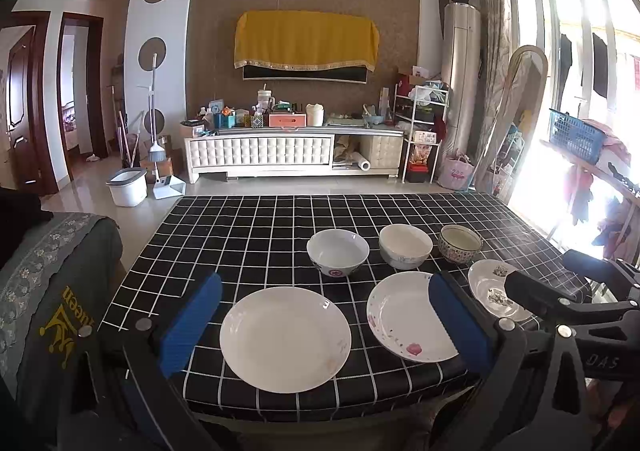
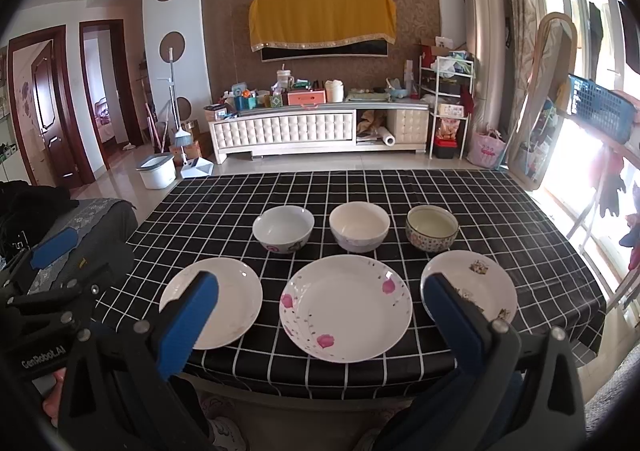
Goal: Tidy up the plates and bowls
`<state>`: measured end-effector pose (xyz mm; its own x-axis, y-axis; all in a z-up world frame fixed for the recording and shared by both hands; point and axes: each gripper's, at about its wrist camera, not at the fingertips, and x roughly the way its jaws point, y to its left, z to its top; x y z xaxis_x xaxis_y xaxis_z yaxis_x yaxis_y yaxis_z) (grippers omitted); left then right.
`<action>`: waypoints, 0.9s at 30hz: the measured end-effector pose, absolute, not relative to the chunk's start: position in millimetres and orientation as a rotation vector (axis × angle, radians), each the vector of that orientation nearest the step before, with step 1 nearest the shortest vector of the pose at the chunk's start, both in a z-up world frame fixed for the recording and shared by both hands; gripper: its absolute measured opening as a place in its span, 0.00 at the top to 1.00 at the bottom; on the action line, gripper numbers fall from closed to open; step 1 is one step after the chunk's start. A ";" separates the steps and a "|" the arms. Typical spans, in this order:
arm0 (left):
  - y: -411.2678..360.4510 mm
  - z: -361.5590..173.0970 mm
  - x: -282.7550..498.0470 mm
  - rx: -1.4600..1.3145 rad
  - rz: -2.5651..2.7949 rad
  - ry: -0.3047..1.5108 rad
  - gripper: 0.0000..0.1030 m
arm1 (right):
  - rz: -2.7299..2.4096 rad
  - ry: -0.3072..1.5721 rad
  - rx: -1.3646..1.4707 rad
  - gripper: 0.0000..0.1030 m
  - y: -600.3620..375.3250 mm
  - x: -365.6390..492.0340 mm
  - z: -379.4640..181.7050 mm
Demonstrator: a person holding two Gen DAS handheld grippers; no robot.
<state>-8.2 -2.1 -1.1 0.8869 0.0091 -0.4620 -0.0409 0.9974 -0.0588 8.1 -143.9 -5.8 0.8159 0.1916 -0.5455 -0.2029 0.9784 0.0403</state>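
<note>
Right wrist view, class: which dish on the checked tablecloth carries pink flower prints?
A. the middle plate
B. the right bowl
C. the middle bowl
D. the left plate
A: the middle plate shows pink blooms on its rim, while the left plate looks plain white.

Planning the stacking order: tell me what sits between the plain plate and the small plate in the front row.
The pink-flower plate lies between the plain plate and the small plate, apart from both; clearest in the right wrist view.

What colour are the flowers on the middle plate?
Pink flowers on a white middle plate, seen best in the right wrist view.
</note>
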 end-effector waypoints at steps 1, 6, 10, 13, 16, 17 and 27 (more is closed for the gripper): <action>-2.1 -0.8 -8.3 -0.068 0.026 0.480 0.00 | 0.210 0.578 -0.022 0.00 -144.2 8.4 -5.8; -1.7 -0.3 -8.8 -0.072 0.020 0.479 0.00 | 0.216 0.583 -0.009 0.00 -144.8 7.2 -7.3; -1.8 -1.0 -8.1 -0.071 0.023 0.481 0.00 | 0.211 0.571 -0.024 0.00 -143.4 4.7 -6.2; -2.3 -2.4 -8.1 -0.069 0.023 0.485 0.00 | 0.209 0.578 -0.024 0.00 -143.1 5.6 -7.8; -2.6 -2.9 -8.5 -0.070 0.022 0.484 0.00 | 0.213 0.584 -0.018 0.00 -144.0 6.5 -8.1; -2.7 -3.2 -8.6 -0.071 0.021 0.485 0.00 | 0.212 0.583 -0.020 0.00 -144.1 6.8 -8.0; -3.1 -3.5 -11.3 -0.070 0.017 0.484 0.00 | 0.207 0.579 -0.027 0.00 -144.1 6.2 -8.5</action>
